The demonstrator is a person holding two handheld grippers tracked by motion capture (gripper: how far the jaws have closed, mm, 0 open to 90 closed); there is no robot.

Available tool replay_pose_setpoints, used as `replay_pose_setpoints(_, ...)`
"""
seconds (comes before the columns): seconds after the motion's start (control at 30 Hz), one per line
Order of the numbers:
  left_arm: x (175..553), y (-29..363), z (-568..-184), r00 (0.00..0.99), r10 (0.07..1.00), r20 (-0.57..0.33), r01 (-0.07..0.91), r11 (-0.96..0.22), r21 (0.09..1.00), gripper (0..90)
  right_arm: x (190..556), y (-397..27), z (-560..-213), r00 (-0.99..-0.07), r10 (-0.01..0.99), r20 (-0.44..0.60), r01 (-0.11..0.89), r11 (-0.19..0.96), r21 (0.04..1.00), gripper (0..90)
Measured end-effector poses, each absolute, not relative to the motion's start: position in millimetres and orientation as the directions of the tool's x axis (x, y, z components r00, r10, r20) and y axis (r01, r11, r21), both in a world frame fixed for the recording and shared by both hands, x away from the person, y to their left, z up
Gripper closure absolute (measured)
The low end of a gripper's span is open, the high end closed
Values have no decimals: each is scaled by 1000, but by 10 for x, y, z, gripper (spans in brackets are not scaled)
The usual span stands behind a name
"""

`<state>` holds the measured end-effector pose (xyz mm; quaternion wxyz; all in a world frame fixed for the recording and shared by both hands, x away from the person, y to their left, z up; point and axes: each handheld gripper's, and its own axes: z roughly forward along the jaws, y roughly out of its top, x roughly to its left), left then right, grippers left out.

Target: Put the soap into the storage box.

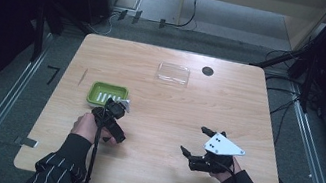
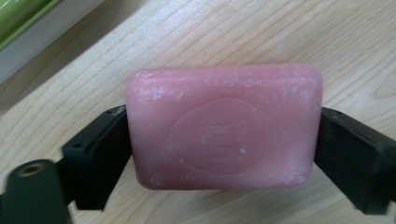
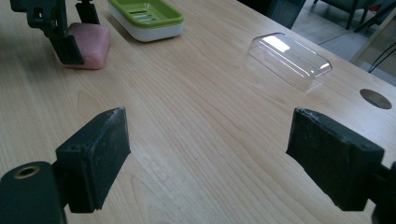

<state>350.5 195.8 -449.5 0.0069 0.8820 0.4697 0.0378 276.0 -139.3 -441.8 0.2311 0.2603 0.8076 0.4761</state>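
Pink soap (image 2: 224, 126) between left gripper (image 2: 224, 154) pads

In the high view, your left gripper (image 1: 116, 108) and its cable cover the pink soap bar (image 2: 224, 126); its position relative to the green soap dish (image 1: 107, 95) cannot be read there. In the left gripper view, the top-left edge cuts off all but one corner of that dish, and the lettering stamped in the bar's oval is too blurred to read. In the right gripper view, a left-gripper jaw hides the bar's near-left face.
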Motion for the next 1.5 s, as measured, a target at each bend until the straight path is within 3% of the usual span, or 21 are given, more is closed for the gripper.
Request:
replay_pose_setpoints(1.03,3506,1985,-4583,552,833,42,831,-554,59,135,2759,-1396,-4415,-758,640,-125,198,409,891,137)
replay_pose_setpoints(1.5,3521,2095,-4397,527,849,47,842,-529,103,137,2760,-1392,-4417,-759,638,-127,197,412,890,137)
